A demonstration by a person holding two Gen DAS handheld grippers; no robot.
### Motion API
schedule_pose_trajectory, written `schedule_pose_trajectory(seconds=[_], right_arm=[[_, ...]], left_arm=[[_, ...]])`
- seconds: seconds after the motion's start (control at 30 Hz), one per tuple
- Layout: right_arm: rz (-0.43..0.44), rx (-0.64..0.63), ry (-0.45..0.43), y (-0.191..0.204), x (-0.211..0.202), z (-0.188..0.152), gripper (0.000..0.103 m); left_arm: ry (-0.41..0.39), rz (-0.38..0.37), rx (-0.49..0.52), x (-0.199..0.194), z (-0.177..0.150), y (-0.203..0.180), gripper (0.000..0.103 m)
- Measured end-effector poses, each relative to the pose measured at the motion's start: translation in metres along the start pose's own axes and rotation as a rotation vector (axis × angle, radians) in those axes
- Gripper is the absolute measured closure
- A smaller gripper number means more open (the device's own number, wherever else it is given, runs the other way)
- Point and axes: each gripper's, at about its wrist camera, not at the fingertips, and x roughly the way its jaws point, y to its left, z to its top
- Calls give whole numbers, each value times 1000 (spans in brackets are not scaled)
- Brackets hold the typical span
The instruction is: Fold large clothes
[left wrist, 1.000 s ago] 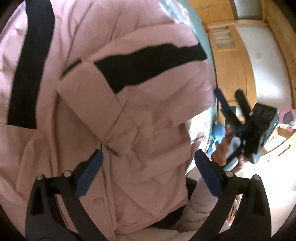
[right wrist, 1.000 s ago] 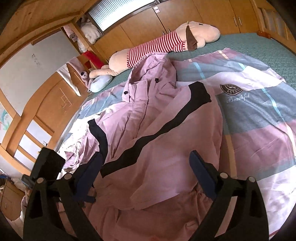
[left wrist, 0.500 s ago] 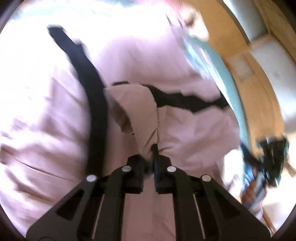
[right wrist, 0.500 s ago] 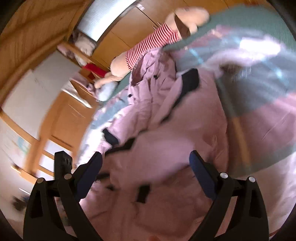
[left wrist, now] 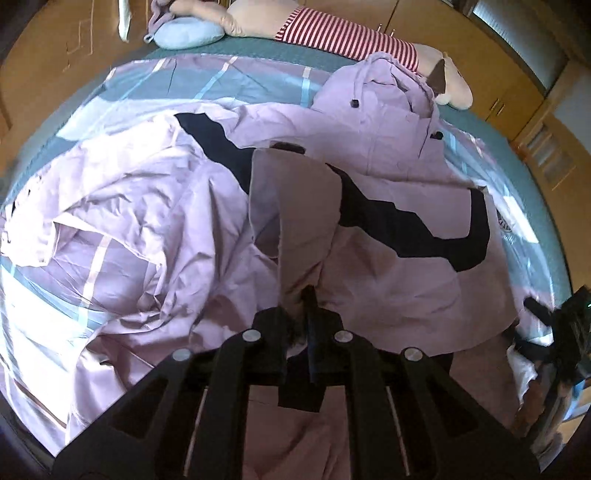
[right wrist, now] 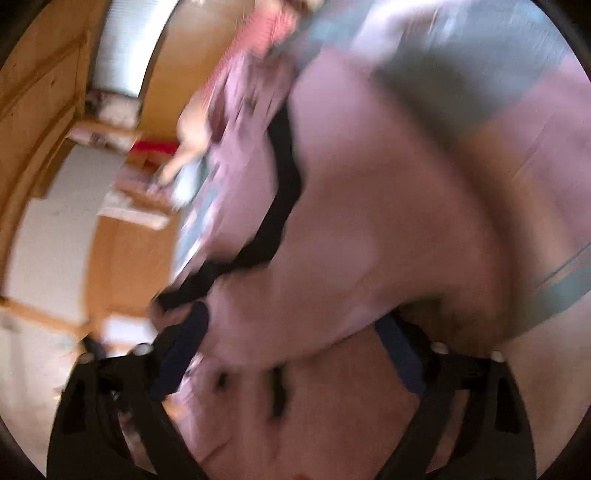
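A large pink jacket with a wavy black band lies spread over the bed. My left gripper is shut on a sleeve cuff of the jacket and holds it lifted above the jacket's body. My right gripper is open, its blue pads either side of the jacket's pink edge; this view is motion-blurred. The right gripper also shows at the right edge of the left wrist view.
A striped bedspread covers the bed. A plush dog in a red-striped top and a blue cushion lie at the far end. Wooden cabinets stand beyond the bed.
My left gripper closed on the sleeve cuff and lifted it, and now looks along the bed. My right gripper swung down close to the jacket's edge, still open.
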Motion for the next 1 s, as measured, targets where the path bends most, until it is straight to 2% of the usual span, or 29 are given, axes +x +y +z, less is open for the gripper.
schedule_pose_trajectory(seconds=[0.03, 0.07, 0.13, 0.17, 0.33, 0.37, 0.43, 0.5, 0.57, 0.6, 0.63, 0.67, 0.73, 0.77, 0.83, 0.87, 0.9, 1.0], right_arm=[[-104, -19, -45, 0, -8, 1, 72], [-158, -17, -64, -2, -12, 0, 86], [-184, 5, -86, -5, -21, -2, 92], [-209, 3, -86, -4, -24, -4, 93], [-390, -105, -9, 8, -11, -13, 92], [-406, -98, 4, 8, -15, -15, 84], [-404, -66, 3, -2, -30, -19, 78], [-498, -64, -62, 4, -48, -21, 57], [-562, -135, -141, 11, -53, -16, 54], [-564, -155, -170, 15, -57, -17, 54], [-540, -185, -198, 21, -58, -19, 54], [-520, -222, -196, 27, -55, -20, 54], [-508, -268, -162, 34, -46, -26, 54], [-499, -273, -141, 34, -41, -29, 53], [-483, -248, -88, 28, -29, -32, 53], [-480, -224, -61, 23, -24, -34, 53], [-485, -208, -48, 22, -20, -34, 53], [-509, -210, -41, 24, -13, -32, 52]], left_arm=[[7, -20, 5, 2, -1, 0, 92], [19, -45, 4, 4, -1, 1, 92], [44, -78, 3, 9, -5, -3, 91], [47, -64, 14, 12, -7, -5, 90], [87, 51, 73, 36, -22, -21, 84], [86, 58, 76, 38, -22, -21, 83], [97, 45, 34, 35, -17, -11, 74], [93, 50, -41, 27, -9, 7, 71], [48, 132, -101, 13, 1, 28, 58], [35, 146, -126, 4, 6, 38, 41], [19, 132, -154, -6, 14, 52, 32], [1, 111, -190, -18, 23, 70, 28], [-35, 56, -260, -37, 36, 109, 6], [-40, 19, -298, -42, 41, 131, 3], [-2, -71, -406, -43, 46, 187, 2], [1, -93, -467, -42, 44, 212, 2], [14, -94, -560, -36, 37, 246, 2], [65, -100, -709, -14, 24, 306, 2]])
